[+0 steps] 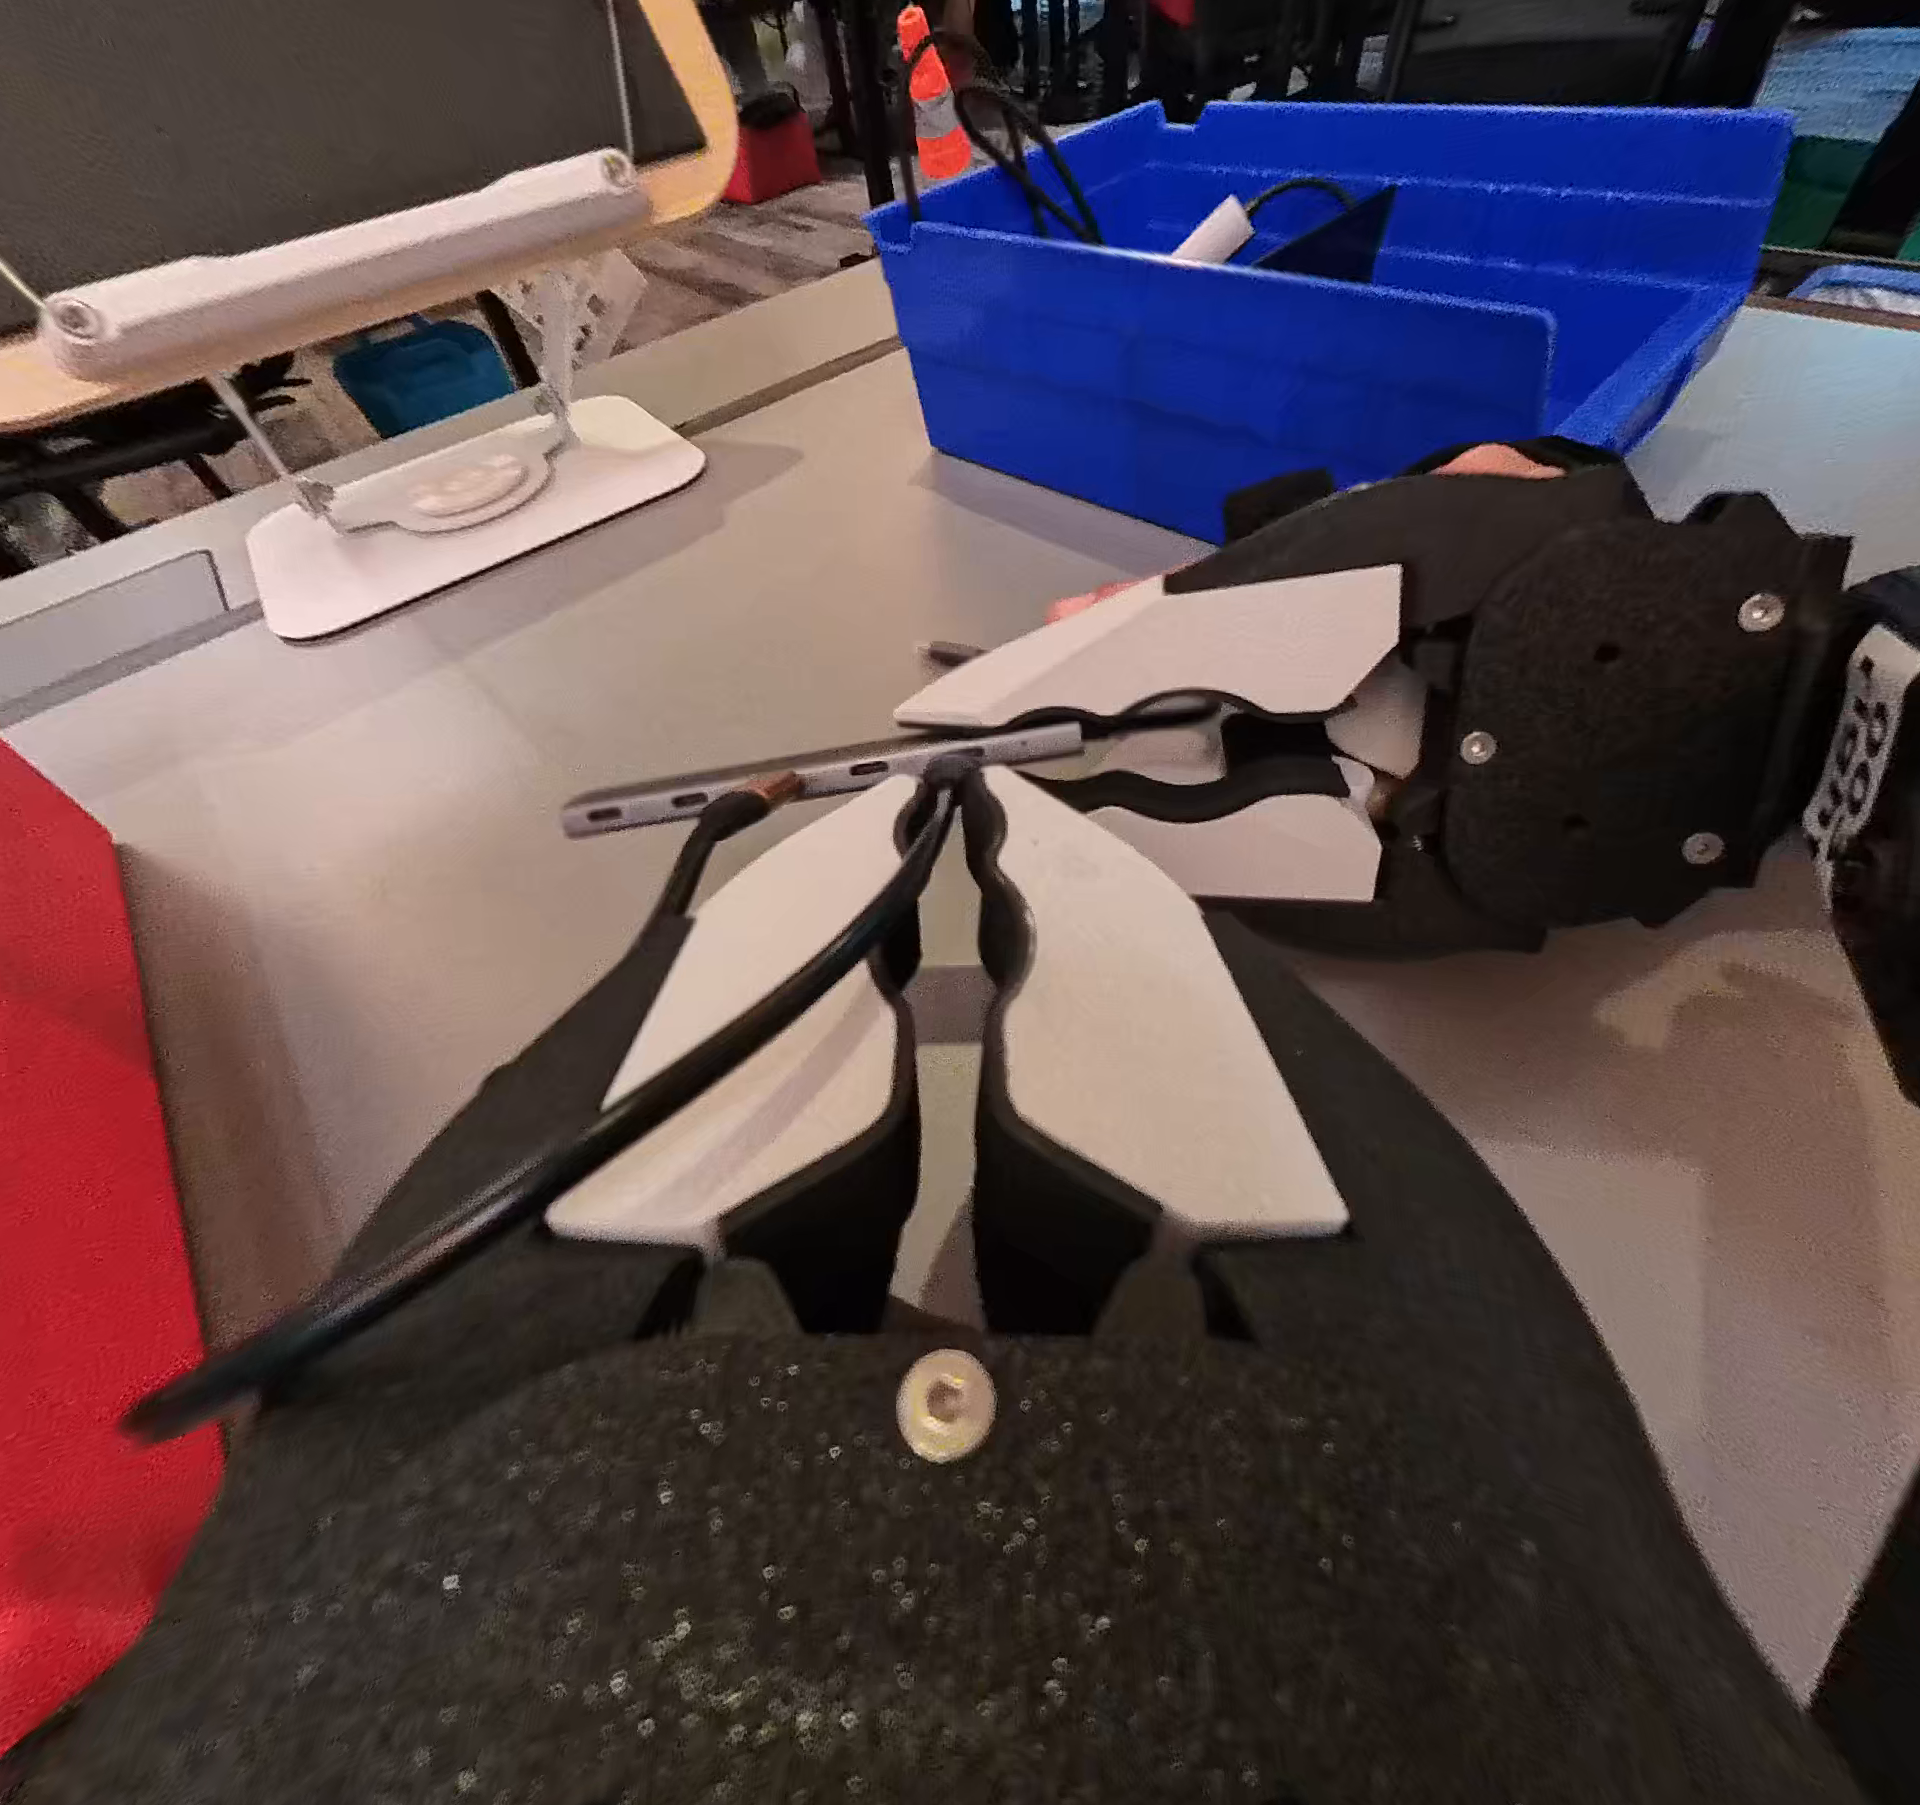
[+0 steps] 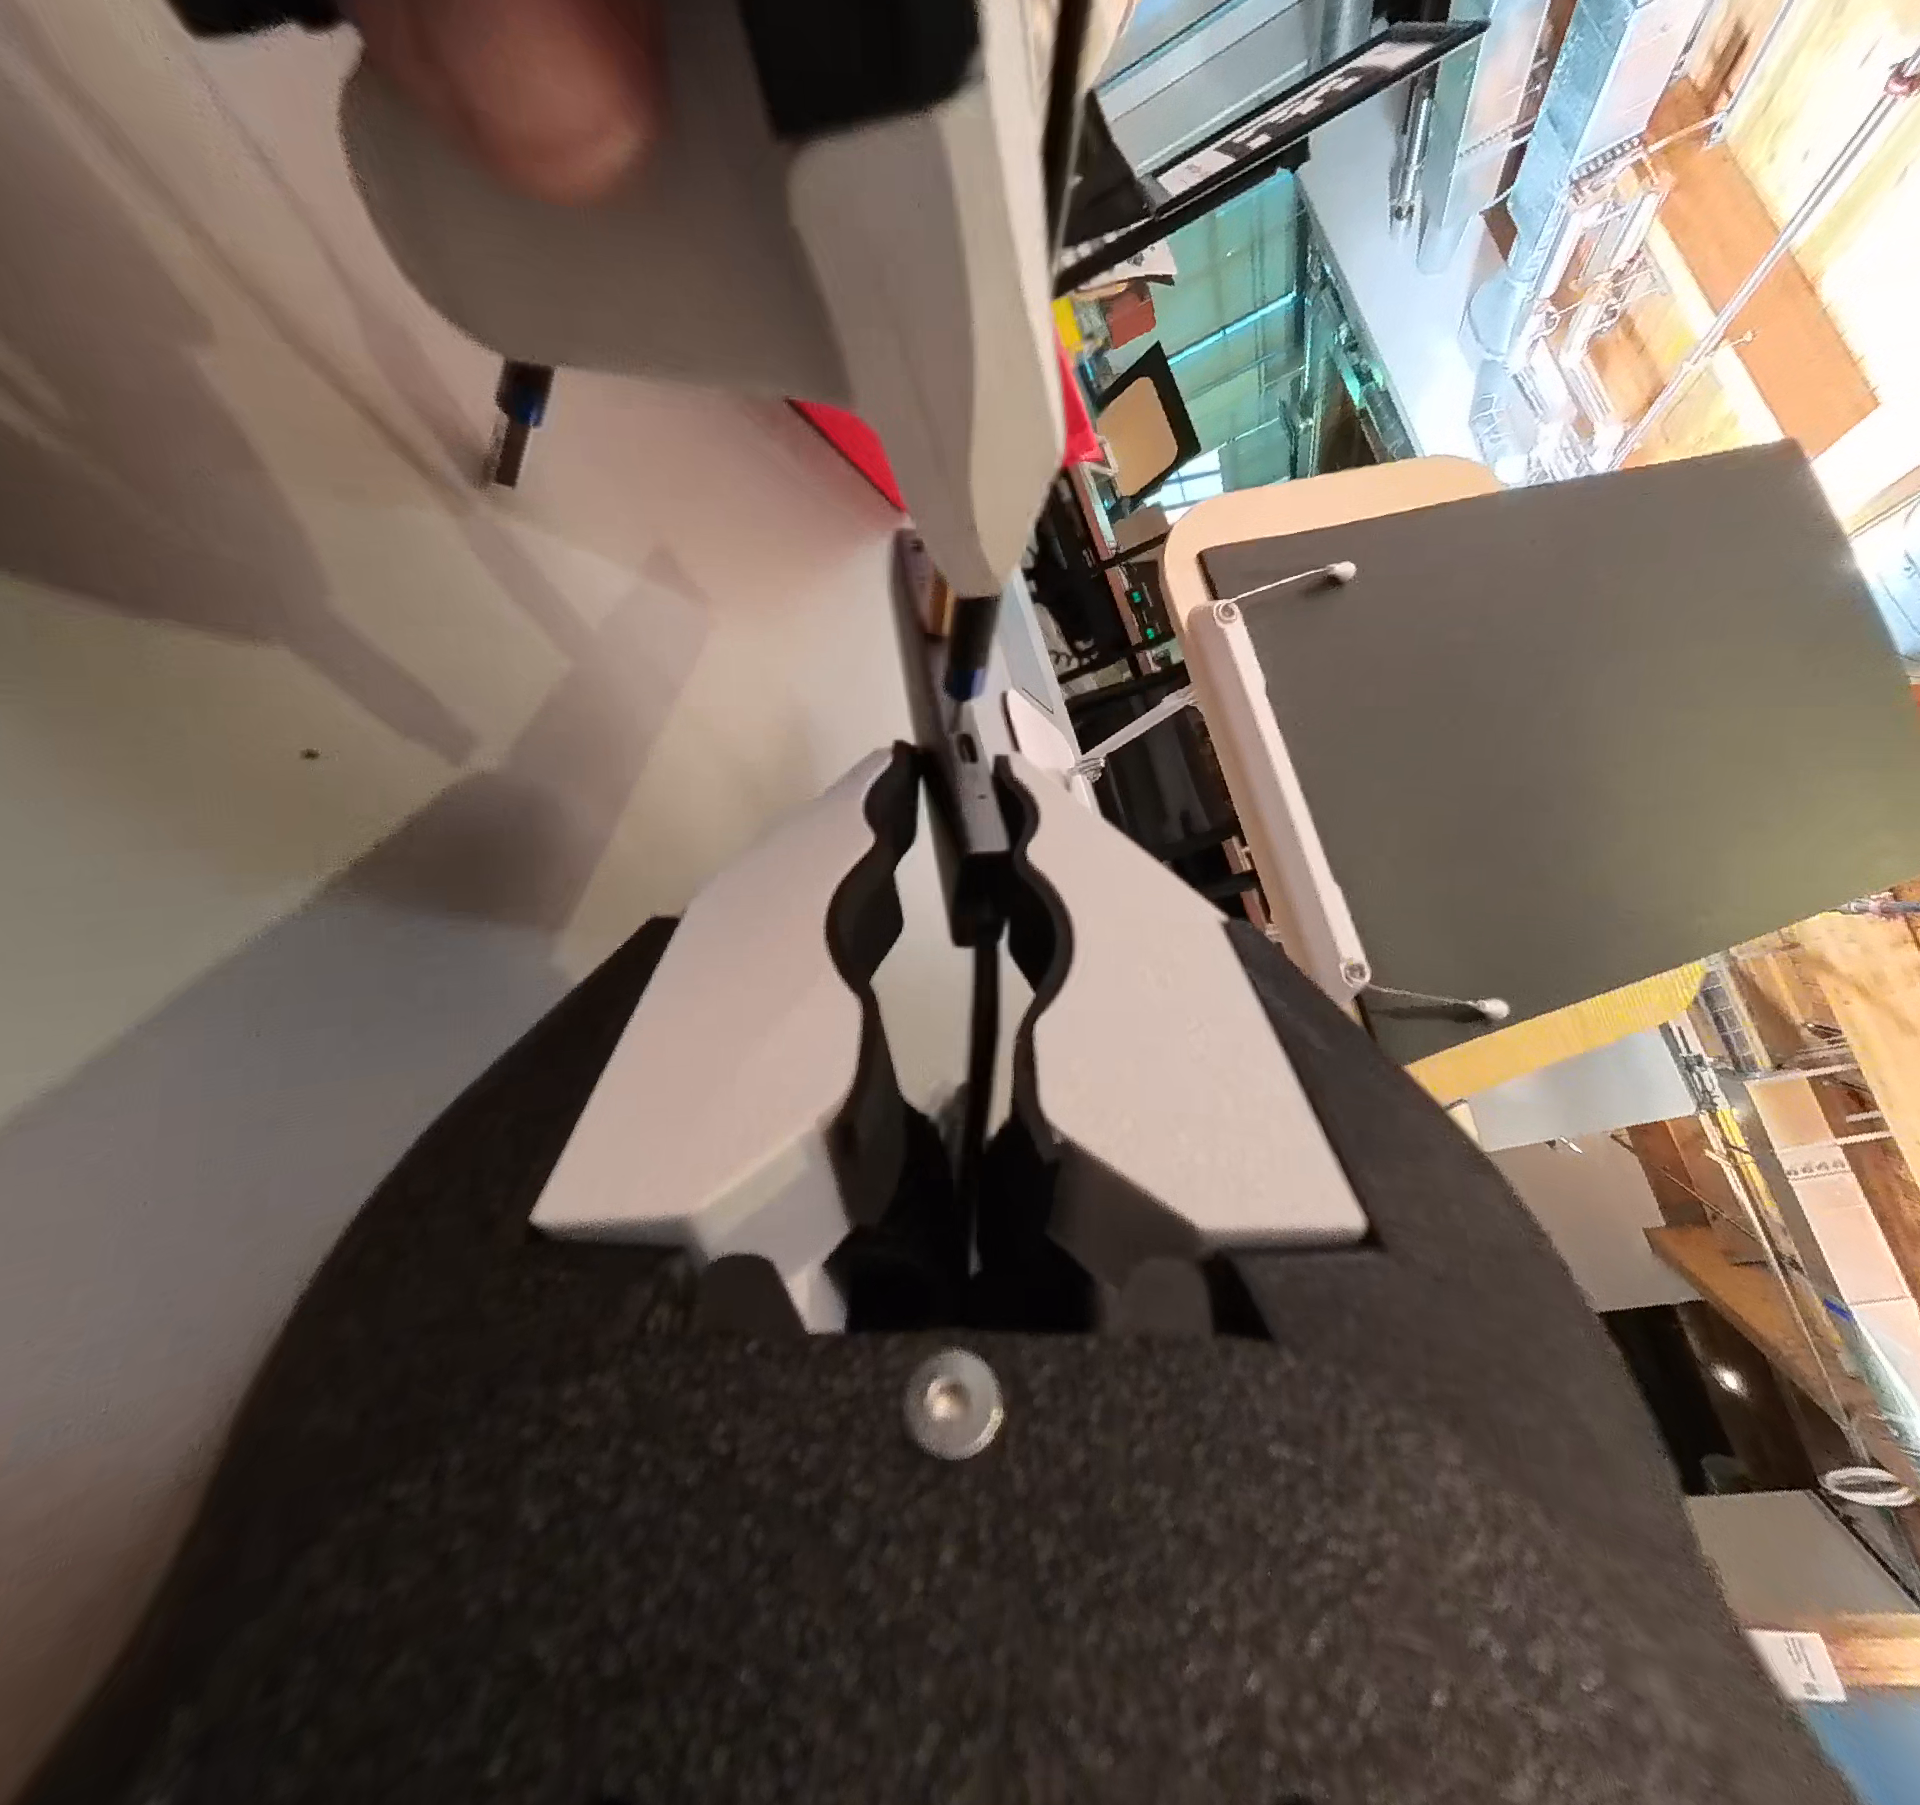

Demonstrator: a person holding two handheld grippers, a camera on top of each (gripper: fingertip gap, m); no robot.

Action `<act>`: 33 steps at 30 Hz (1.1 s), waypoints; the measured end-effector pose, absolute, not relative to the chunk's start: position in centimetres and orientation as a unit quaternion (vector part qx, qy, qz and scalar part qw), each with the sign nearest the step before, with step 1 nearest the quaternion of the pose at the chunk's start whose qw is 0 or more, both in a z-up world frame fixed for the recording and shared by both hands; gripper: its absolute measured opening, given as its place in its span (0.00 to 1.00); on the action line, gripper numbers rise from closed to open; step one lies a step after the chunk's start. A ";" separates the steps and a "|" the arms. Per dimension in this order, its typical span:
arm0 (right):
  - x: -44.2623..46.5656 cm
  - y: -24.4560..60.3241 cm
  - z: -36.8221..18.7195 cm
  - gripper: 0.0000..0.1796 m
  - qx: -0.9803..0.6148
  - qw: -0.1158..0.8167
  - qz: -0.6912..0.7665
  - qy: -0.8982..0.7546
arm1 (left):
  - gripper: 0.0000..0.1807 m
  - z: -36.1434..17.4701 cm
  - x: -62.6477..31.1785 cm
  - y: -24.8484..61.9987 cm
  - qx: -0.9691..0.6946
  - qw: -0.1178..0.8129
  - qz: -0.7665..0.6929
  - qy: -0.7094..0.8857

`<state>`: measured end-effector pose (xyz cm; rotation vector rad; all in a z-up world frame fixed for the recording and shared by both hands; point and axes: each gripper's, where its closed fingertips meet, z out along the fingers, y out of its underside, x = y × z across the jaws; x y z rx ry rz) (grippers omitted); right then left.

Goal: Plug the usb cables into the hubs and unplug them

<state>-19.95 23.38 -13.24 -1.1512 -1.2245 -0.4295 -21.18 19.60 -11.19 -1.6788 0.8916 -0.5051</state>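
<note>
A slim grey usb hub (image 1: 665,805) is held level a little above the grey table (image 1: 582,675). My right gripper (image 1: 997,747) comes in from the right and is shut on the hub's right end. My left gripper (image 1: 943,799) is shut on the plug of a black cable (image 1: 727,1038), right at a port on the hub's near edge. A second cable with a copper-coloured plug (image 1: 764,791) sits in a port farther left. In the right wrist view, my right gripper (image 2: 961,779) clamps the hub (image 2: 971,799). My left gripper (image 2: 971,581) holds a black plug (image 2: 971,649) against it.
A blue bin (image 1: 1195,373) with cables and a white item stands behind the hub. A white stand (image 1: 468,498) carrying a dark board stands at the back left. A red thing (image 1: 73,1132) is at the left edge. A loose plug (image 2: 514,425) lies on the table. Across from one pair of fingers to the other is roughly 5 cm.
</note>
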 end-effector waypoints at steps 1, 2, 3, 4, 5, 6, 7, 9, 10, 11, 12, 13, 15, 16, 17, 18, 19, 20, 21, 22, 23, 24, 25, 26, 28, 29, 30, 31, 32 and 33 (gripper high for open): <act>-19.8 23.4 -13.2 0.08 -0.507 0.648 -0.188 -0.536 | 0.03 -11.4 -21.2 19.6 -0.712 0.549 -0.218 0.380; -19.8 23.4 -13.1 0.07 -0.510 0.649 -0.185 -0.534 | 0.03 -11.6 -21.3 19.6 -0.713 0.546 -0.218 0.382; -19.7 23.4 -13.0 0.06 -0.512 0.649 -0.181 -0.533 | 0.03 -11.8 -21.3 19.7 -0.715 0.543 -0.218 0.384; -19.8 23.4 -13.0 0.05 -0.513 0.648 -0.180 -0.534 | 0.03 -12.0 -21.3 19.7 -0.715 0.541 -0.223 0.383; -19.8 23.4 -13.0 0.05 -0.510 0.650 -0.181 -0.533 | 0.03 -11.8 -21.3 19.7 -0.715 0.542 -0.229 0.377; -19.9 23.4 -13.0 0.05 -0.510 0.648 -0.183 -0.535 | 0.03 -11.7 -21.3 19.7 -0.714 0.544 -0.233 0.373; -19.9 23.4 -13.1 0.05 -0.510 0.647 -0.186 -0.536 | 0.03 -11.5 -21.3 19.7 -0.713 0.545 -0.235 0.373; -20.0 23.4 -13.0 0.05 -0.509 0.648 -0.186 -0.535 | 0.03 -11.0 -21.2 19.5 -0.707 0.553 -0.241 0.368; -20.0 23.3 -12.9 0.05 -0.509 0.651 -0.183 -0.533 | 0.03 -10.9 -21.1 19.3 -0.706 0.554 -0.244 0.367; -20.1 23.3 -12.8 0.05 -0.509 0.653 -0.176 -0.532 | 0.03 -10.8 -21.0 19.3 -0.706 0.556 -0.244 0.364; -20.2 23.2 -12.7 0.04 -0.511 0.654 -0.171 -0.530 | 0.03 -10.8 -21.0 19.4 -0.706 0.556 -0.243 0.364; -20.1 23.3 -12.7 0.05 -0.515 0.652 -0.172 -0.529 | 0.03 -10.9 -20.9 19.4 -0.707 0.555 -0.243 0.366; -20.1 23.3 -12.8 0.05 -0.514 0.652 -0.174 -0.530 | 0.03 -10.9 -20.9 19.6 -0.708 0.556 -0.246 0.359; -20.0 23.3 -12.8 0.05 -0.514 0.652 -0.174 -0.530 | 0.03 -10.9 -20.9 19.7 -0.709 0.555 -0.247 0.359; -20.1 23.3 -12.8 0.05 -0.514 0.651 -0.173 -0.531 | 0.03 -10.9 -20.9 19.7 -0.709 0.555 -0.244 0.359; -20.2 23.1 -12.7 0.05 -0.510 0.654 -0.171 -0.532 | 0.03 -11.0 -20.9 19.7 -0.710 0.555 -0.239 0.361; -20.2 23.1 -12.7 0.05 -0.512 0.653 -0.173 -0.531 | 0.03 -11.1 -20.8 19.7 -0.711 0.554 -0.236 0.363; -20.3 23.1 -12.8 0.05 -0.513 0.651 -0.173 -0.532 | 0.03 -11.1 -20.9 19.7 -0.711 0.555 -0.234 0.363; -20.2 23.1 -12.8 0.05 -0.512 0.652 -0.174 -0.532 | 0.03 -11.1 -20.9 19.7 -0.711 0.555 -0.236 0.363; -20.2 23.1 -12.6 0.05 -0.509 0.654 -0.176 -0.531 | 0.03 -11.1 -20.8 19.7 -0.709 0.554 -0.239 0.364; -20.1 23.0 -12.5 0.05 -0.509 0.656 -0.175 -0.529 | 0.03 -11.0 -20.8 19.6 -0.708 0.554 -0.242 0.365; -20.2 23.0 -12.5 0.04 -0.512 0.656 -0.171 -0.527 | 0.03 -10.9 -20.7 19.6 -0.707 0.554 -0.241 0.367; -20.2 22.9 -12.6 0.04 -0.513 0.655 -0.172 -0.528 | 0.03 -10.9 -20.7 19.6 -0.706 0.555 -0.237 0.370; -20.2 22.9 -12.7 0.04 -0.508 0.653 -0.182 -0.532 | 0.03 -11.0 -20.7 19.6 -0.706 0.553 -0.235 0.375; -20.2 22.9 -13.1 0.04 -0.505 0.647 -0.189 -0.539 | 0.03 -11.3 -20.7 19.6 -0.710 0.544 -0.239 0.378; -20.3 22.9 -13.2 0.04 -0.509 0.645 -0.186 -0.539 | 0.03 -11.4 -20.7 19.7 -0.710 0.543 -0.242 0.377; -20.3 22.9 -13.3 0.04 -0.512 0.643 -0.186 -0.538 | 0.03 -11.4 -20.7 19.7 -0.710 0.543 -0.240 0.379; -20.3 22.9 -13.5 0.04 -0.514 0.639 -0.185 -0.541 | 0.03 -11.6 -20.7 19.7 -0.711 0.541 -0.235 0.384; -20.3 22.9 -13.7 0.04 -0.517 0.635 -0.185 -0.543 | 0.03 -11.8 -20.6 19.7 -0.713 0.538 -0.230 0.387; -20.3 23.0 -13.9 0.04 -0.522 0.631 -0.184 -0.544 | 0.03 -12.0 -20.6 19.8 -0.715 0.536 -0.227 0.387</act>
